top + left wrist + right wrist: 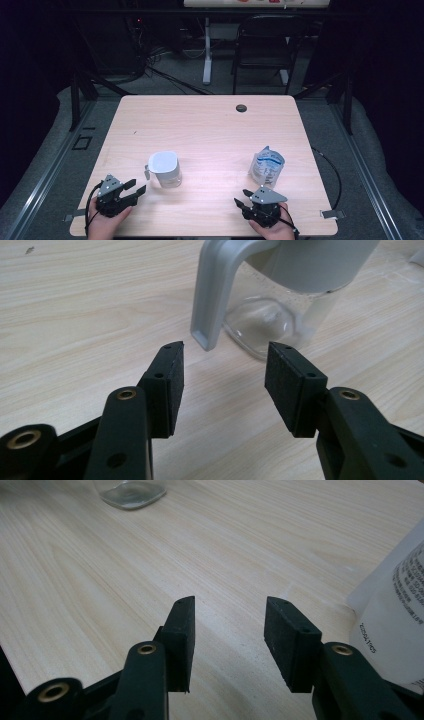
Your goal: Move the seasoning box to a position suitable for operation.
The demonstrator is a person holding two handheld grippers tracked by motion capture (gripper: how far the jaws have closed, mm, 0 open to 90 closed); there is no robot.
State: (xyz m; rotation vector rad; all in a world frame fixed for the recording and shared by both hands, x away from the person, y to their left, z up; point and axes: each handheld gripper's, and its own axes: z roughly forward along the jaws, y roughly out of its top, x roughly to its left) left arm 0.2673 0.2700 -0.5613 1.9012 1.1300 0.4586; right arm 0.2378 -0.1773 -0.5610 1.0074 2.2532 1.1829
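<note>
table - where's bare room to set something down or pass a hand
The far half of the table, up to the round hole, is bare. So is the strip between the jug and the pouch. It is tighter near the front edge, where the open left gripper faces the jug and the open right gripper sits below the pouch.

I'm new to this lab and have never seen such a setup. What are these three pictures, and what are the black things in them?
A person sits at a wooden table and holds a hand tool in each hand: black two-jaw tongs. The high view looks down from above, with the left tongs and the right tongs near the table's front edge. The other two pictures come from cameras riding on the tongs, looking along their jaws. On the table stand a clear jug with a grey handle and a white pouch. Both tongs are open and hold nothing; the left ones point at the jug's handle.
</note>
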